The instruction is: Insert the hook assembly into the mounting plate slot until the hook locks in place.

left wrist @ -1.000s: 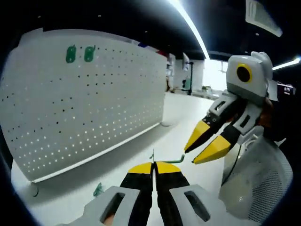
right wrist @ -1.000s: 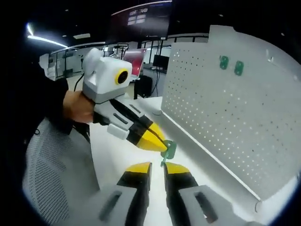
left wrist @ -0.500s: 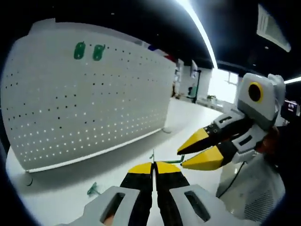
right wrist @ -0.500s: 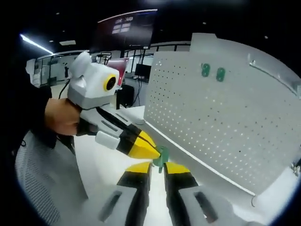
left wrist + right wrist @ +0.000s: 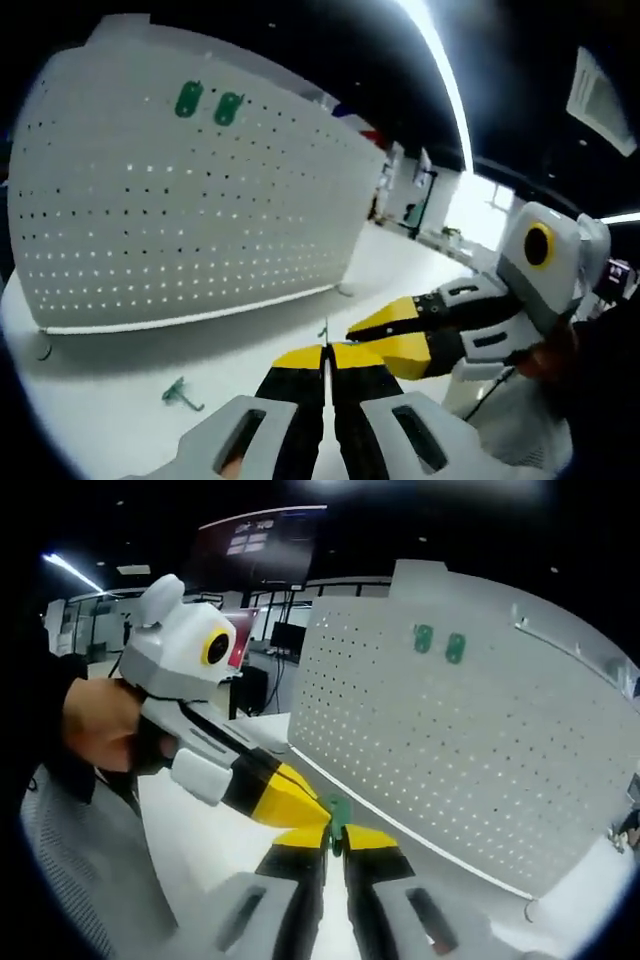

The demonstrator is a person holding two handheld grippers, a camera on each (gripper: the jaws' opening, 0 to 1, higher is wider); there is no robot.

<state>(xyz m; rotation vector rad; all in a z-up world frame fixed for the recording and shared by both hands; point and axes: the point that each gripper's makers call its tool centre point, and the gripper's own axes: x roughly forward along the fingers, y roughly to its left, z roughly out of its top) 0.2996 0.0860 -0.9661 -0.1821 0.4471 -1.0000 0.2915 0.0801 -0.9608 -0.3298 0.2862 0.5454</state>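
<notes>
My left gripper (image 5: 325,349) is shut on a small green hook assembly (image 5: 324,330), seen edge-on above its tips. My right gripper (image 5: 357,330) comes in from the right and its yellow tips meet the same piece. In the right gripper view, the right gripper (image 5: 336,836) has its jaws closed on the green hook assembly (image 5: 339,813), while the left gripper (image 5: 312,807), held by a hand, pinches it from the left. Two green mounting plates (image 5: 207,102) hang high on the white pegboard (image 5: 180,230); they also show as green plates (image 5: 440,642) on the pegboard (image 5: 480,760).
A loose green hook (image 5: 181,393) lies on the white table (image 5: 110,420) in front of the pegboard's lower edge. A grey mesh chair back (image 5: 80,880) stands at the left. Desks and monitors fill the room behind.
The right gripper has closed in on the left gripper's tips and its jaws have narrowed onto the green piece. Both views have swung relative to the pegboard.
</notes>
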